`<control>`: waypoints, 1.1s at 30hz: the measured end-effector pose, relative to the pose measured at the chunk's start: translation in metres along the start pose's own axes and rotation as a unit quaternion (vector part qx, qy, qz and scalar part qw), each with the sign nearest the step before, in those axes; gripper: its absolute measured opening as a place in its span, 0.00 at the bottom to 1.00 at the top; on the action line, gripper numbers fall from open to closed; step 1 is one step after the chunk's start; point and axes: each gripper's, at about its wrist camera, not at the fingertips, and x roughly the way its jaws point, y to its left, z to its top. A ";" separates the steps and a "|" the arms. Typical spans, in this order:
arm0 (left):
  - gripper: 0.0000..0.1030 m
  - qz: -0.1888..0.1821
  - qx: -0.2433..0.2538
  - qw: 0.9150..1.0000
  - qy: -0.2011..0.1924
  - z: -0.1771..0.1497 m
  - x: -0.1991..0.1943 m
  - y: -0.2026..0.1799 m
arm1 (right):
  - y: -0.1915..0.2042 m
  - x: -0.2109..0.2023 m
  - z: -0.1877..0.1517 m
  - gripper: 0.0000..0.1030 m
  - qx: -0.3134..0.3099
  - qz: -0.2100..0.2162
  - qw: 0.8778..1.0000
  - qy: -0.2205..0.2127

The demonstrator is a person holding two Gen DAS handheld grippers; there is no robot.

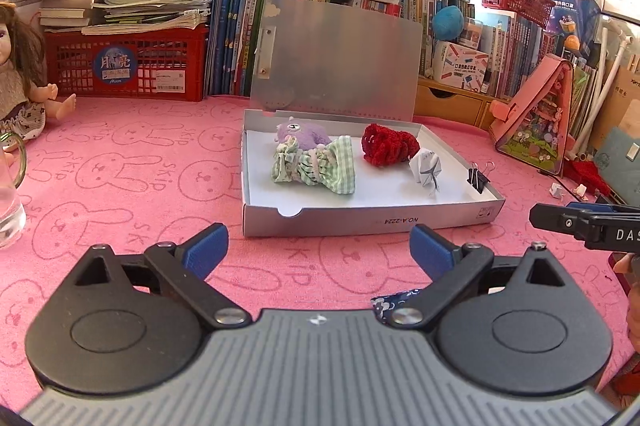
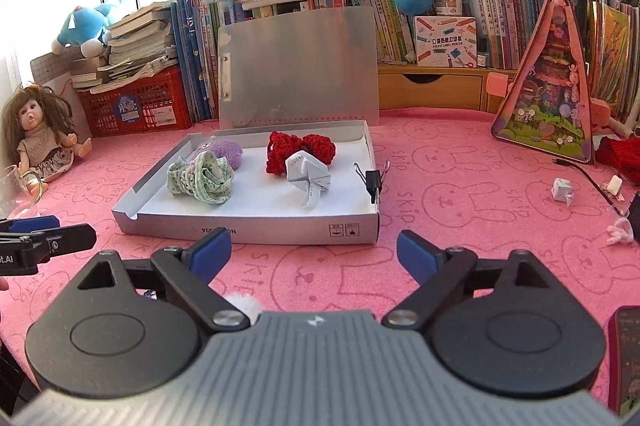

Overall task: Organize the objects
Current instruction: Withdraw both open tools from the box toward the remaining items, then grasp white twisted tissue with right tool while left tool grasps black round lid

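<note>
A shallow white box (image 1: 360, 222) (image 2: 256, 230) lies on the pink mat with its silver lid standing up behind it. Inside are a purple plush (image 1: 300, 136) (image 2: 228, 150), a green checked cloth (image 1: 316, 166) (image 2: 204, 178), a red crocheted piece (image 1: 388, 144) (image 2: 304, 148) and a folded white paper figure (image 1: 426, 168) (image 2: 310, 176). A black binder clip (image 1: 478, 178) (image 2: 374, 180) sits on the box's right rim. My left gripper (image 1: 316, 246) and right gripper (image 2: 314, 250) both hover open just short of the box's front wall, nothing between their blue pads.
A doll (image 2: 40, 142) and a glass (image 1: 8, 210) sit at the left, a red crate (image 1: 128, 66) and books along the back. A pink triangular toy house (image 2: 552, 98) and small paper bits (image 2: 562, 190) are at the right. A dark blue cloth (image 1: 390, 300) lies under my left gripper.
</note>
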 end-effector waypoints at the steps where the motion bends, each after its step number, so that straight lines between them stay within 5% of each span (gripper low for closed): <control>1: 0.96 0.002 0.001 1.000 -0.003 -0.007 -0.006 0.001 | -0.002 -0.001 -0.004 0.92 0.004 -0.002 1.000 0.003; 12: 0.96 0.048 0.020 0.999 -0.009 -0.067 -0.049 0.018 | -0.019 -0.011 -0.044 0.92 0.048 -0.011 0.998 0.034; 29: 0.95 0.082 0.042 0.996 0.010 -0.100 -0.057 0.015 | -0.002 -0.025 -0.060 0.92 -0.048 0.006 0.998 0.032; 33: 0.79 0.084 0.049 0.995 0.014 -0.101 -0.056 0.014 | -0.011 -0.013 -0.053 0.91 -0.062 0.029 0.996 0.057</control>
